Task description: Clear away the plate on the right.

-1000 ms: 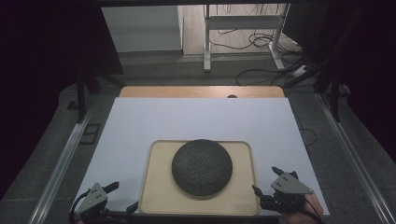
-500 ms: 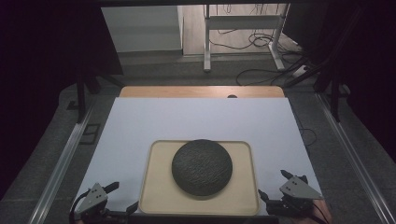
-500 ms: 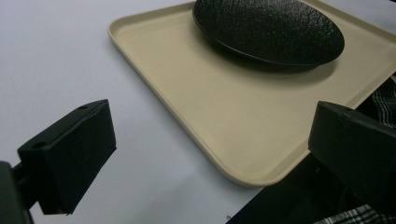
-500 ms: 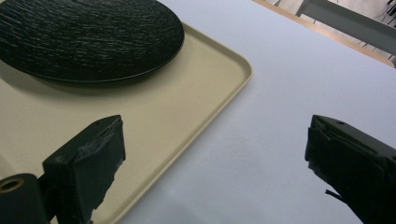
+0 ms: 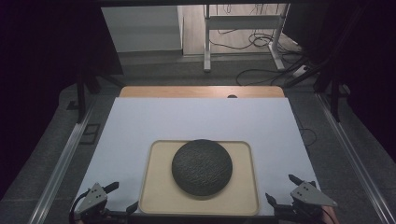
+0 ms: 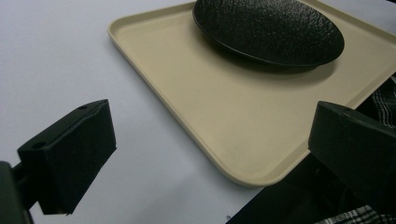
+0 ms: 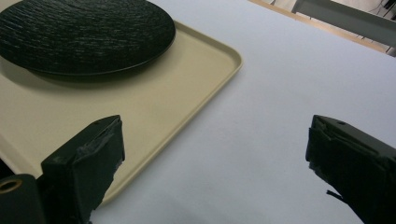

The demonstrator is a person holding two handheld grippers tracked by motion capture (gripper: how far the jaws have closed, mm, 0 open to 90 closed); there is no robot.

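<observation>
Black fingers gape wide on the left gripper (image 5: pixel 122 197) and right gripper (image 5: pixel 281 190) — both empty, flanking the tray (image 5: pixel 156 196).

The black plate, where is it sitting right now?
In the high view the plate lies in the middle of the beige tray, near the table's front edge.

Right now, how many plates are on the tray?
1. One black textured plate sits in the middle of the beige tray, nearer its far edge. It seems to lie upside down, so anything under it would be hidden.
</observation>
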